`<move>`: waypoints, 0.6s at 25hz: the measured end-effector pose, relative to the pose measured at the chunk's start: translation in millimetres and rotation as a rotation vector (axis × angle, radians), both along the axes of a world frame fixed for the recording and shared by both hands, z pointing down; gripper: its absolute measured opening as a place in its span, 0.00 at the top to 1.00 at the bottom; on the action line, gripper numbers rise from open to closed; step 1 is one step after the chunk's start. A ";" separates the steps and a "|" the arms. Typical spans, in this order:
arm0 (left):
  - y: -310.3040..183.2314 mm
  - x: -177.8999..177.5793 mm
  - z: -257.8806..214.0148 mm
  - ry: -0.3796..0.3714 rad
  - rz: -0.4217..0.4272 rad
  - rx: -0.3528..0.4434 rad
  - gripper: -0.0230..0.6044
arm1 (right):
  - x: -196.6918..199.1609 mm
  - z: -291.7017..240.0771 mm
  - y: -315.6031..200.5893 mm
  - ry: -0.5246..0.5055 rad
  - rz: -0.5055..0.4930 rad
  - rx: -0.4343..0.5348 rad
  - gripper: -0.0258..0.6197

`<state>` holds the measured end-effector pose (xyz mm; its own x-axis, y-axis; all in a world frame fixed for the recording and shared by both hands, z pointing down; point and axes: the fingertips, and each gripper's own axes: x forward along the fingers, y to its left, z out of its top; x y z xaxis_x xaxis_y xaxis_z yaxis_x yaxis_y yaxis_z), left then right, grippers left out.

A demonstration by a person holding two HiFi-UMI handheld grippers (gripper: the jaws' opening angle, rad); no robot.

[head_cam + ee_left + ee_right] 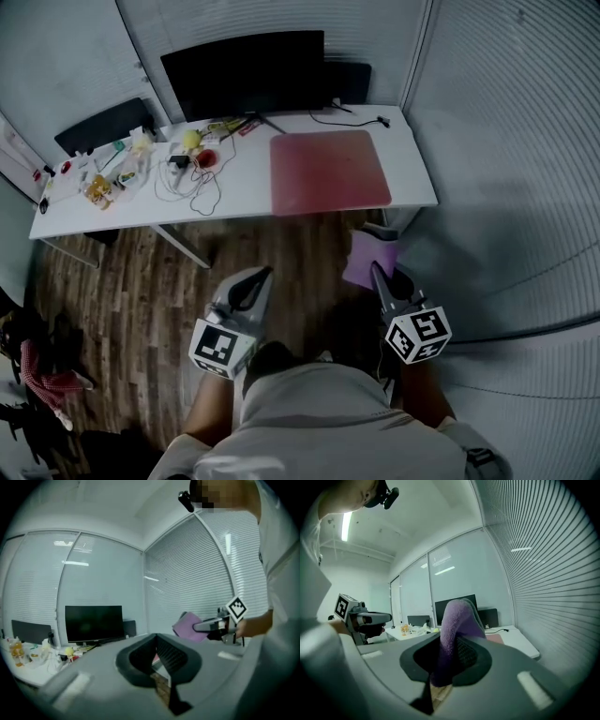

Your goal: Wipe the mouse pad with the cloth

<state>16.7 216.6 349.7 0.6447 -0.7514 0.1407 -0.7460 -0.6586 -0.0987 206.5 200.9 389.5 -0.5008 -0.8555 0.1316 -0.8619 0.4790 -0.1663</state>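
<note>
desk (248, 192) ahead, pink mouse pad (330, 173) flat at its right end. purple cloth (366, 255) hangs short of it, pinched in my right gripper (377, 270); left gripper (261, 277) closed, empty. i'd land the cloth flat, then stroke evenly.

Low down, the cloth (457, 620) is hidden inside the right claw (452, 656).

Text: I can read none.
Left marker cube (223, 347): only black-and-white square patterns, no letters.
Right marker cube (418, 336): patterns too, no digits.
Desk clutter (103, 187): too small for me.
</note>
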 end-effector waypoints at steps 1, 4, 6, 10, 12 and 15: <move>-7.2 5.0 0.4 -0.007 -0.001 -0.007 0.96 | 2.8 1.0 -6.1 0.001 -0.012 0.001 0.88; -33.8 13.2 1.3 -0.021 -0.002 -0.007 0.96 | 8.1 5.0 -29.1 0.001 -0.026 -0.002 0.88; -54.1 16.8 4.9 -0.011 -0.003 -0.009 0.96 | 10.0 11.0 -48.2 -0.005 -0.028 -0.015 0.88; -96.5 25.4 11.4 0.005 0.025 -0.008 0.96 | 13.6 18.7 -89.6 0.003 -0.017 -0.027 0.88; -119.5 23.3 16.8 0.006 0.039 -0.011 0.96 | 11.8 20.6 -111.9 0.006 -0.004 -0.032 0.88; -161.7 11.4 19.1 0.028 0.041 -0.020 0.96 | 1.8 18.5 -149.2 0.030 0.000 -0.040 0.88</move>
